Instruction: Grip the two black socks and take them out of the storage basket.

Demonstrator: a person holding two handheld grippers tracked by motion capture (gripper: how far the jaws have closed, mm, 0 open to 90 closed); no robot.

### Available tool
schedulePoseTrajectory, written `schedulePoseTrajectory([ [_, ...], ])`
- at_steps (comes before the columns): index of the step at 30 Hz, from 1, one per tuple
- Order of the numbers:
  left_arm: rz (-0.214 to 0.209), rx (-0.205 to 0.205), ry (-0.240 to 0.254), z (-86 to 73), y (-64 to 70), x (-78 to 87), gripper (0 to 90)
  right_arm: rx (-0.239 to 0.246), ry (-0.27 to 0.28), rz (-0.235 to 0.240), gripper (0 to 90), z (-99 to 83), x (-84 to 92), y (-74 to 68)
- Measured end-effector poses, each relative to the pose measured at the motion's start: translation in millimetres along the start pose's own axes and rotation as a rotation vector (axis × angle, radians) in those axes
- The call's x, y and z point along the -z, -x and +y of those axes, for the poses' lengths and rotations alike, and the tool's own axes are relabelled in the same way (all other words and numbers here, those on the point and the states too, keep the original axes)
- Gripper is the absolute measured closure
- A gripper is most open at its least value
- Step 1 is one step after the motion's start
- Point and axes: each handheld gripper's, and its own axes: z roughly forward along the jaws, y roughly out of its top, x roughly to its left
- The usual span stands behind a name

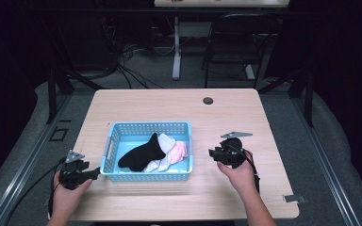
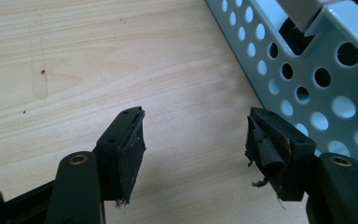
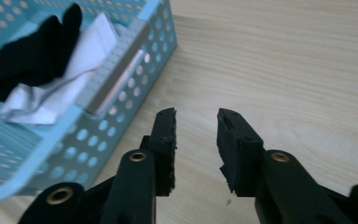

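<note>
A light blue perforated basket [image 1: 149, 128] sits on the wooden table and holds a black sock [image 1: 140, 154], white cloth [image 1: 166, 160] and a pink piece [image 1: 180, 149]. My left gripper [image 1: 93, 174] rests at the basket's front left corner; in its own view the left gripper [image 2: 196, 137] is open over bare wood, the basket wall [image 2: 307, 70] to its right. My right gripper [image 1: 212, 153] hovers just right of the basket; in its own view the right gripper [image 3: 196, 128] has a clear gap and nothing between the jaws, with the basket [image 3: 116, 98], black sock [image 3: 32, 51] and white cloth [image 3: 70, 88] at upper left.
The table [image 1: 179, 106] has a dark round grommet [image 1: 208, 100] near its far edge. A black chair [image 1: 238, 42] and a desk leg [image 1: 176, 47] stand beyond the table. Cables [image 1: 23, 193] trail off the table's left front.
</note>
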Motion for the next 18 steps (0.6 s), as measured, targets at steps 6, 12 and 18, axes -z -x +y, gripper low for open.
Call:
schedulePoseTrajectory([
  [6, -0.012, -0.003, -0.001, 0.9, 1.0, -0.5, 36.5, -0.013, 0.017, 0.074, 71.5, 22.0, 10.4, -11.1],
  [12, -0.014, 0.003, 0.000, 0.4, 1.1, 0.1, 36.5, 0.037, -0.040, 0.089, 72.8, 52.9, 6.7, -33.8],
  [18, -0.018, 0.008, 0.004, 0.9, -0.1, 0.2, 36.5, 0.052, -0.093, 0.115, 73.0, 67.6, -4.5, -45.4],
])
